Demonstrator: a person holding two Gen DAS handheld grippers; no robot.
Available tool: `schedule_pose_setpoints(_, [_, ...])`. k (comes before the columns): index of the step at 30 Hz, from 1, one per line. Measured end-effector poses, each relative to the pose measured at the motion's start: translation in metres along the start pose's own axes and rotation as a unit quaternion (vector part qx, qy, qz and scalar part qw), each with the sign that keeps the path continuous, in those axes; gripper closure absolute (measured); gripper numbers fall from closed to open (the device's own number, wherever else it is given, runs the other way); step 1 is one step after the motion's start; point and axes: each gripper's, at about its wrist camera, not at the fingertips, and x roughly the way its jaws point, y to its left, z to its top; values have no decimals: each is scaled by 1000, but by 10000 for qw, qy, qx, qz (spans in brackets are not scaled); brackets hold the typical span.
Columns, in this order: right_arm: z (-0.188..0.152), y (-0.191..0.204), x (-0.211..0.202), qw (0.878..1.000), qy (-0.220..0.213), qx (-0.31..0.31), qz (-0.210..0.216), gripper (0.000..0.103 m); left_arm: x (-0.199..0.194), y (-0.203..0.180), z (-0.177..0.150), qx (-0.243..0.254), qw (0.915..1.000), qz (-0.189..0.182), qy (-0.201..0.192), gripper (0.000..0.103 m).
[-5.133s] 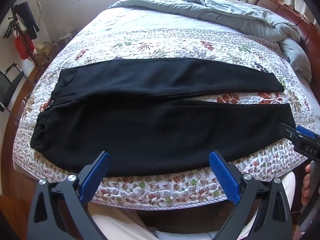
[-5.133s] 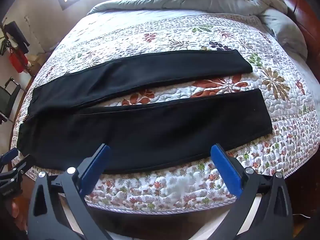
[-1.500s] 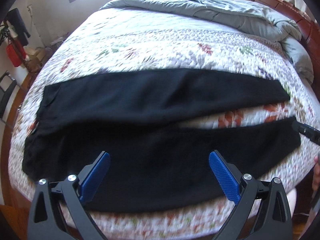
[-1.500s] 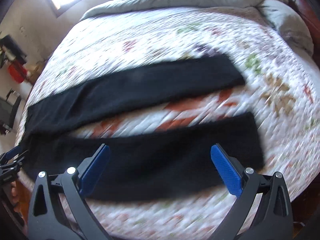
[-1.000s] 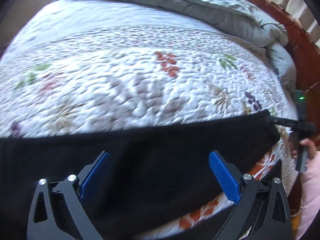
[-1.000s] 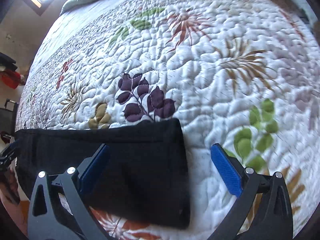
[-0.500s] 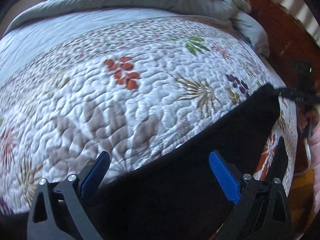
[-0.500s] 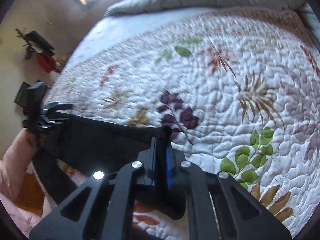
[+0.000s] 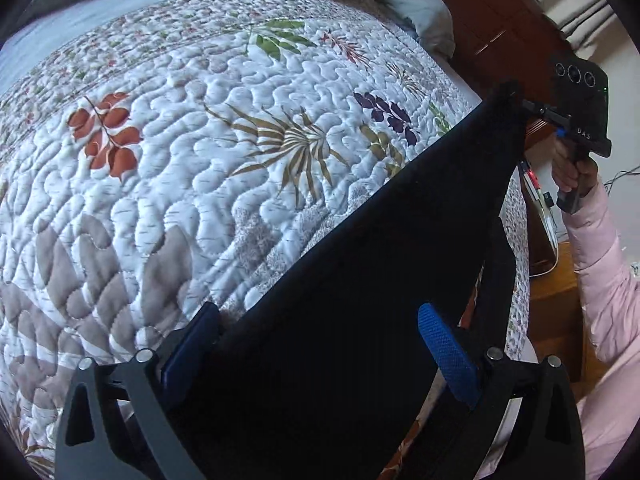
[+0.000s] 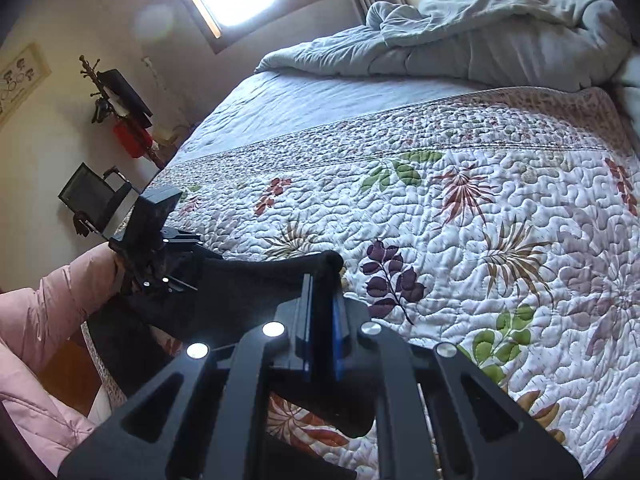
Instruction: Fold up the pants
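Far pant leg lifted off bed for the lengthwise fold.
Right gripper (image 10: 320, 320) clamps the cuff corner of the black pants (image 9: 360, 280); left gripper (image 9: 320, 344) wide, just closing, cloth between, not pinched. Soft, limp, light, sags; take hems and waistband. Long axis runs across the quilt (image 9: 200, 160), cuff end raised.

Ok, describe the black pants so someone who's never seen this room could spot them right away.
Find the bed with the white flowered quilt and the rumpled grey blanket at its far end. The pants lie along the near edge, the only plain black cloth there, one cuff corner pinched up off the quilt in the right claw.
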Motion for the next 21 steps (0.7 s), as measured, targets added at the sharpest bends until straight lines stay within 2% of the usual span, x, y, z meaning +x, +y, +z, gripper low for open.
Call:
schedule_pose_setpoints(1, [0,-1,1,10000,8,23,-18,96,-1,-1,-1,1,10000,79,-36,20])
schedule_pose_setpoints(2, [-1,-3,3,10000,9,50,-25,96,-2,-2,-3,10,9999,138,-13,60])
schedule_pose_setpoints(3, [-2,-4,3,10000,-8,85,-19,96,-2,0,-4,-18,9997,232,40,92])
schedule_pose_setpoints(5, [-4,-6,5,9999,-34,159,-36,96,-6,2,-10,-135,9994,304,-24,95])
schedule_pose_setpoints(8, [-9,-5,9,9995,-54,178,-244,96,-26,-16,-18,-117,9965,732,-392,97])
schedule_pose_setpoints(10, [-14,-3,8,9990,-122,164,-400,96,-44,-43,-26,-18,9899,1227,-716,97])
schedule_pose_setpoints(13, [-28,7,0,9978,-314,49,-584,96,-71,-96,-49,220,9748,1887,-1168,97])
schedule_pose_setpoints(15, [-43,18,-6,9969,-410,-60,-673,96,-78,-134,-71,397,9653,2259,-1249,97])
schedule_pose_setpoints(17, [-63,27,-12,9962,-448,-102,-739,96,-75,-157,-90,516,9592,2480,-1253,97])
schedule_pose_setpoints(21, [-116,43,-23,9953,-443,3,-865,96,-55,-184,-136,475,9608,2496,-1105,97])
